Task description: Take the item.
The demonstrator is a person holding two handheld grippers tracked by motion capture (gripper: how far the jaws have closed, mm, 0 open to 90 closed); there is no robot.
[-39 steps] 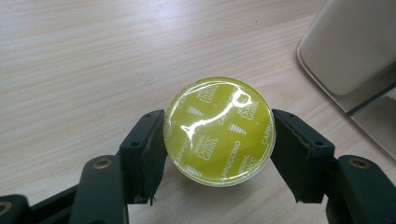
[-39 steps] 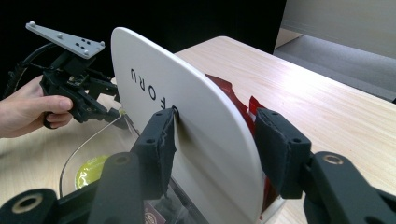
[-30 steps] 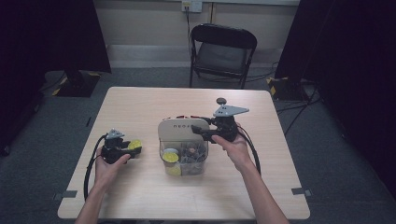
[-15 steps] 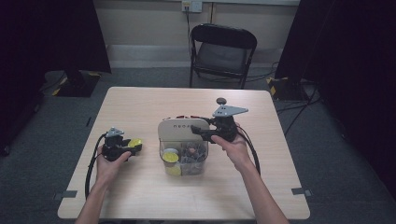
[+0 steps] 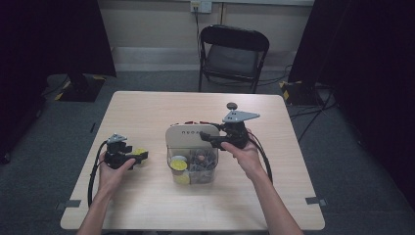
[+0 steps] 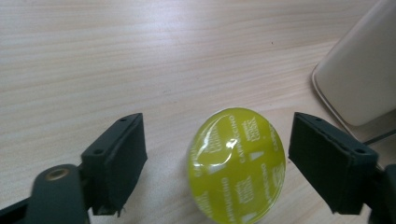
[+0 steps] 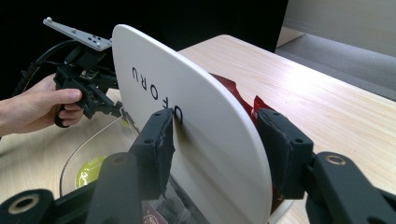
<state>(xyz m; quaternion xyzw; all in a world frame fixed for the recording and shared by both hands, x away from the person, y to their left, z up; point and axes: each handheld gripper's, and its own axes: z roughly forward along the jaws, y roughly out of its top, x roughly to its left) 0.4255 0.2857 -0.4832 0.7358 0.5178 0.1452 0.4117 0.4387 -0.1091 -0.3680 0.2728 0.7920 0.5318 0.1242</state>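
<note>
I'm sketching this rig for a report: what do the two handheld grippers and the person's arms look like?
Both grippers, left gripper and right gripper, are black with blocky padded jaws and a black cable looping back. The right one carries a grey three-cornered plate topped by a dark knob. The forearms are bare, no sleeves showing.

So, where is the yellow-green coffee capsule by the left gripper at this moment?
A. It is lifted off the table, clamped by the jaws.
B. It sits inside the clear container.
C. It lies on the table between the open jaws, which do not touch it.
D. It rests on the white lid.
C: in the left gripper view the capsule lies on the table with gaps on both sides to the pads of the left gripper, whose jaws have just been opening.
</note>
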